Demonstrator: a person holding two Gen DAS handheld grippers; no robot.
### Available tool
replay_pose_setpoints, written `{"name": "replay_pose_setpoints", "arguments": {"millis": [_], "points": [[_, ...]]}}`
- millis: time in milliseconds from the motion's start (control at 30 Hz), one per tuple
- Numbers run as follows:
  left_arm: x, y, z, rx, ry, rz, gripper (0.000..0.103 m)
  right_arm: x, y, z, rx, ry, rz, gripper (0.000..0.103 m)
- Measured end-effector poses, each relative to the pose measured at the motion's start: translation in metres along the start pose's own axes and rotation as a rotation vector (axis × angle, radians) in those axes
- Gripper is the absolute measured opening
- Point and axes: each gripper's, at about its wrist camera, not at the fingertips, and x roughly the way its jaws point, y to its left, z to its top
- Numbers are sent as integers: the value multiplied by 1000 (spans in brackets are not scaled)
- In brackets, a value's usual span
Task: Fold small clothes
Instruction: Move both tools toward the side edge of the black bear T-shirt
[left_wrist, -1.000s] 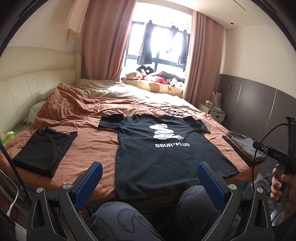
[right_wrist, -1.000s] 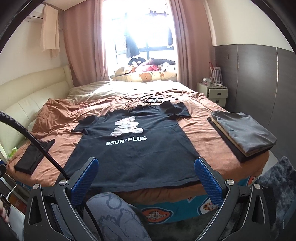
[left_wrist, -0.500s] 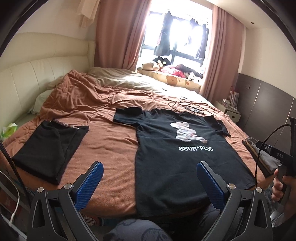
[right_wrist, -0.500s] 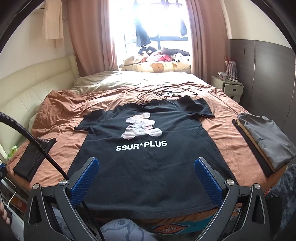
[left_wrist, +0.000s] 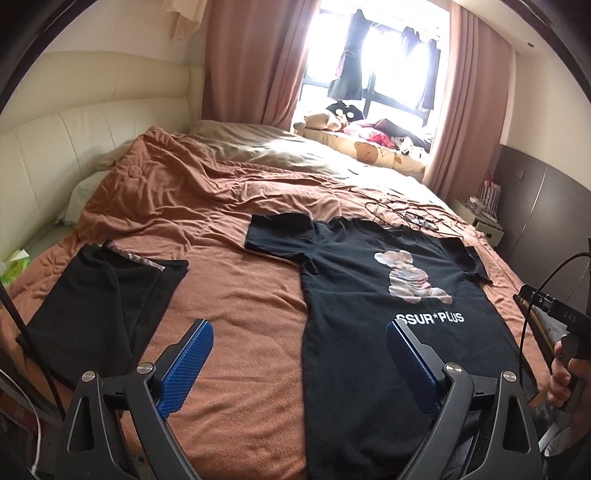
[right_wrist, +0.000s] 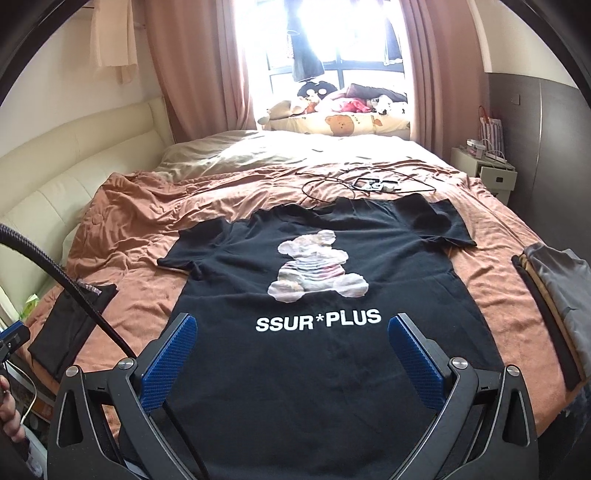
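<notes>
Both grippers, left (left_wrist: 297, 360) and right (right_wrist: 291, 354), hover spread apart over the flat black T-shirt (right_wrist: 317, 332).

A black T-shirt (right_wrist: 325, 332) with a bear print and white "SSUR*PLUS" lettering lies spread flat, front up, sleeves out, on the brown bedspread (right_wrist: 147, 236), flanked by a folded black garment (left_wrist: 99, 306) and a folded stack (right_wrist: 557, 302).

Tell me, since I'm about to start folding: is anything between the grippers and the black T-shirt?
Nothing visible is. The black T-shirt lies flat, and the left gripper and right gripper are open.
</notes>
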Motion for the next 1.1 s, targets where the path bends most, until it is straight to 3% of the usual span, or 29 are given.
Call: {"name": "replay_pose_setpoints", "arguments": {"millis": [733, 900, 1100], "points": [[143, 74, 103, -101, 64, 23, 80, 162, 36, 79, -55, 96, 119, 103], [181, 82, 121, -99, 92, 32, 77, 202, 52, 95, -88, 143, 160, 76], [226, 92, 136, -127, 137, 19, 73, 255, 64, 112, -81, 194, 204, 76]]}}
